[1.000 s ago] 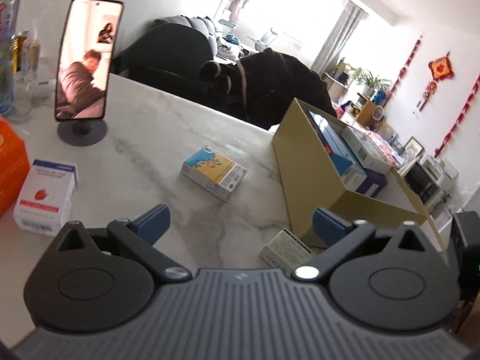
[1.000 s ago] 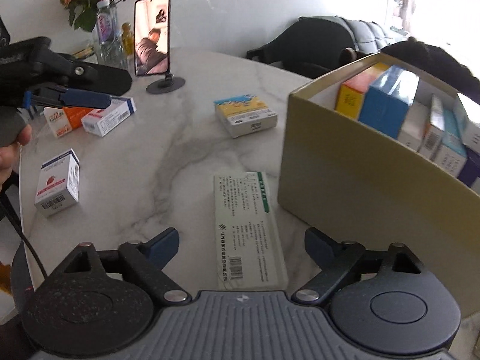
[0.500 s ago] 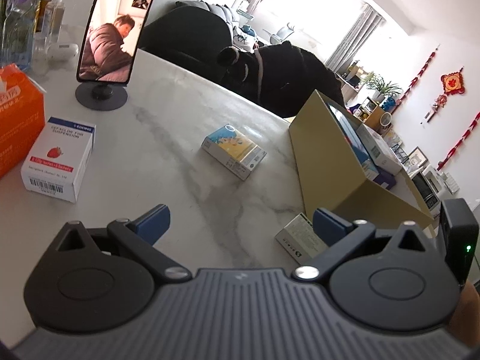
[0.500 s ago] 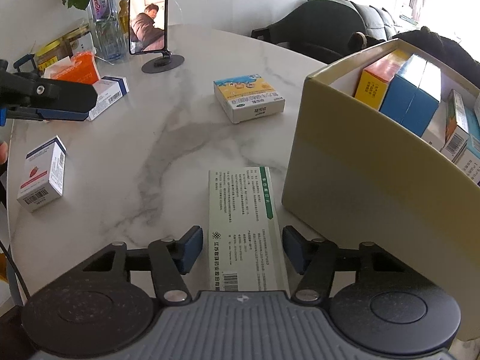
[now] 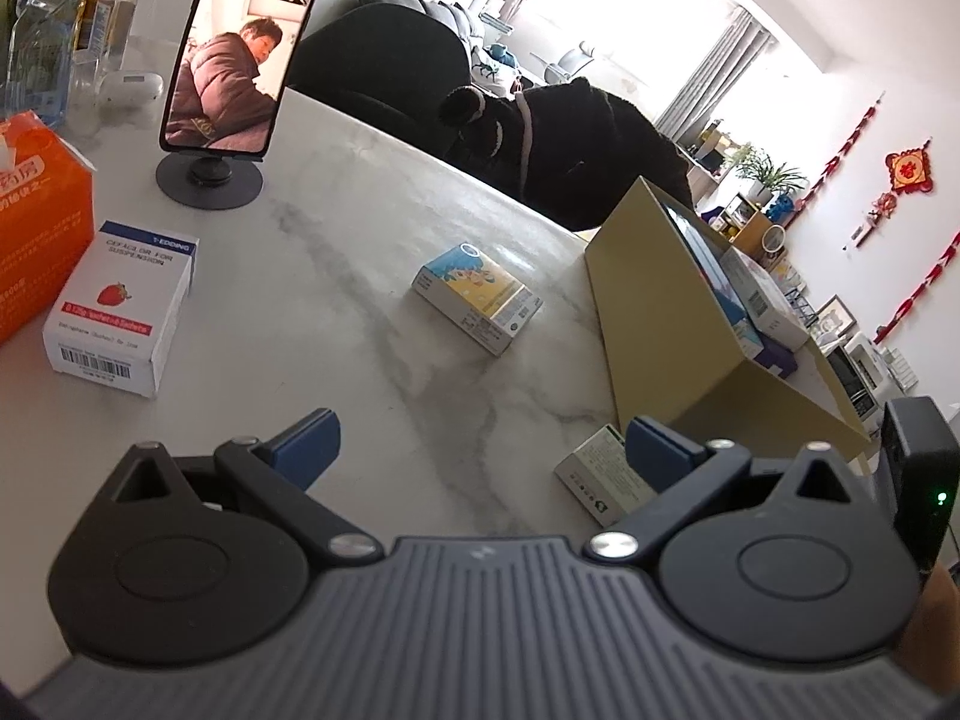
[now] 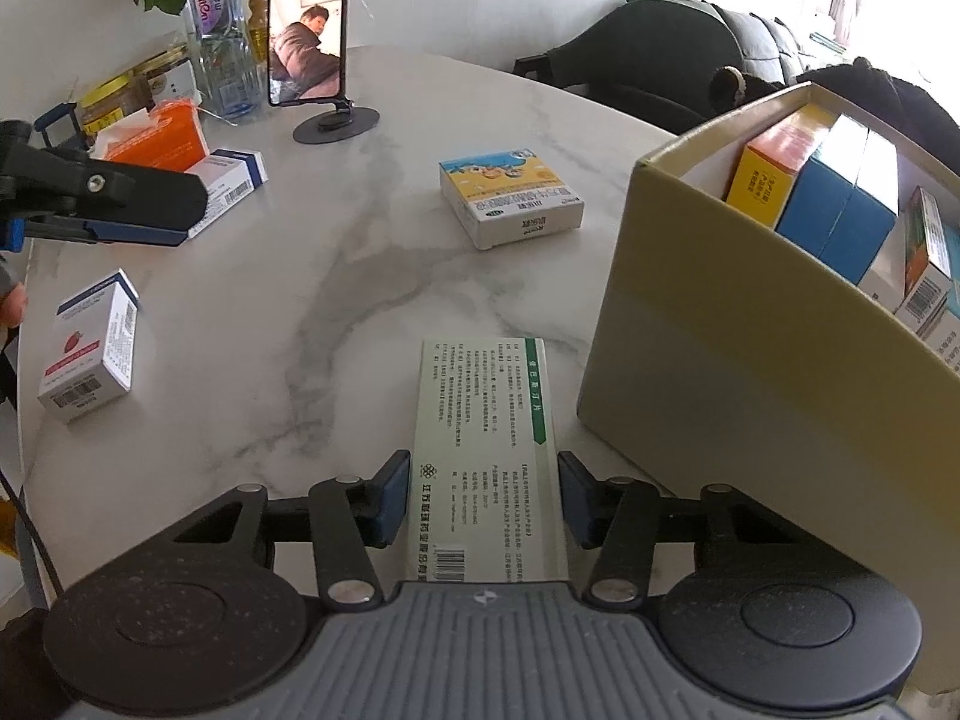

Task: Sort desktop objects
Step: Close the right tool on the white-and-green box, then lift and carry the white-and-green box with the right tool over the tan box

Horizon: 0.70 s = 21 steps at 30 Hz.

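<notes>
A flat white-and-green medicine box lies on the marble table beside the tan cardboard box. My right gripper straddles its near end. The jaws are closing and both blue pads touch the box's long sides. The same box shows in the left wrist view. My left gripper hovers open over bare table, nothing between its fingers, and it appears at the left of the right wrist view. Loose boxes remain: a strawberry-print one, a yellow-and-blue one, a white-and-blue one.
The cardboard box holds several upright medicine boxes. A phone on a round stand, an orange tissue pack, a water bottle with flowers and jars stand at the far left. Dark chairs sit beyond the table's far edge.
The right jaws have narrowed from wide apart onto the flat white-and-green box's sides, after the gripper slid forward over it. The left gripper stayed open and rolled slightly.
</notes>
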Tool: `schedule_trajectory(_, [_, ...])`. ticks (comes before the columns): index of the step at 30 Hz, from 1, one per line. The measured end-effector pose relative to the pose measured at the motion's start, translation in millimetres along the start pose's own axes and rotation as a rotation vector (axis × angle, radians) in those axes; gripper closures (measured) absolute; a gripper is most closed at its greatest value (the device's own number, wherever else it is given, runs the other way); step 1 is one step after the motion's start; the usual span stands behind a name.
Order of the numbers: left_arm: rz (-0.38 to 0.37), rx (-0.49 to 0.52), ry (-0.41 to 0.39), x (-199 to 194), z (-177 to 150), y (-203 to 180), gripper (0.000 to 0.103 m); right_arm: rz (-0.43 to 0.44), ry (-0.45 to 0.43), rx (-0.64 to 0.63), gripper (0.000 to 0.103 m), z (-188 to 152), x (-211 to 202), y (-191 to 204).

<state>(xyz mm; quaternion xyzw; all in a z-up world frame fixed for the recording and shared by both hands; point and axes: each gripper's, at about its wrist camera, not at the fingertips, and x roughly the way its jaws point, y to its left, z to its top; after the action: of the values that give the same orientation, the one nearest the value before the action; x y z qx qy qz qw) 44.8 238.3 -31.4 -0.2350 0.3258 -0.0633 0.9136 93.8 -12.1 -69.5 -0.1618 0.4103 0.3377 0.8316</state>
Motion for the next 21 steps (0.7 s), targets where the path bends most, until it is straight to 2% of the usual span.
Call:
schedule_trajectory(12, [-0.004,0.014,0.002,-1.1,3.2,-4.1,0.0,0.075,-0.038,-0.036,0.05,8.5,-31.9,4.1])
schedule_trajectory(21, [-0.01,0.031,0.004,0.0,6.0,-12.0,0.0,0.182,-0.106,0.015,0.05,22.8,-79.4,-12.5])
